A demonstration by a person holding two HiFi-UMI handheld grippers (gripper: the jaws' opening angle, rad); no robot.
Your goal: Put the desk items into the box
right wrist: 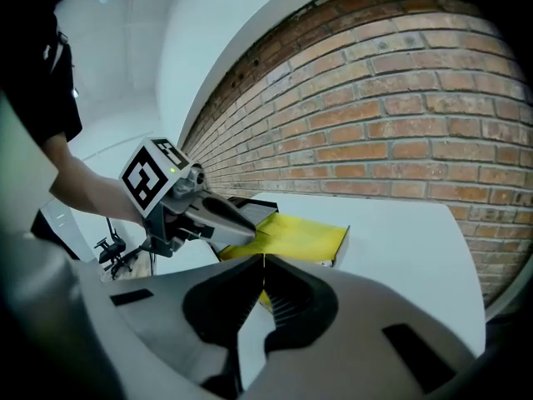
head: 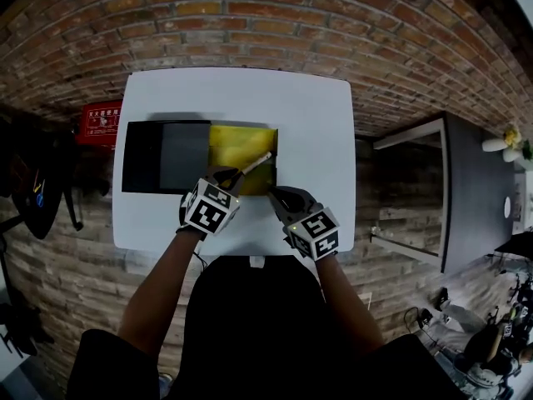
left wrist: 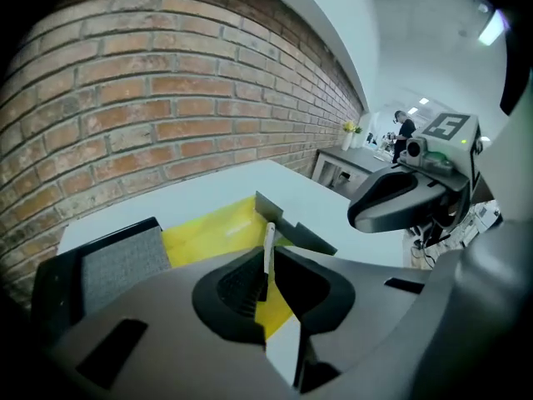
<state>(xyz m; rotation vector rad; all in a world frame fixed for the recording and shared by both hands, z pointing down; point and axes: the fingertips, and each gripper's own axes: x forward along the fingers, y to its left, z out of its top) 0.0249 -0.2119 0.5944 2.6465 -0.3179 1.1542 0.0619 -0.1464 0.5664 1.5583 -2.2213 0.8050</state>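
Two grippers sit at the near edge of the yellow-lined box [head: 237,140], which lies open on the white table [head: 316,115] with its grey-padded lid [head: 171,157] folded out to the left. I see my left gripper [head: 236,176] pinching a thin white stick [head: 256,162] that juts over the yellow interior. My right gripper [head: 279,196] has its jaws pressed together, empty, by the box's near right corner.
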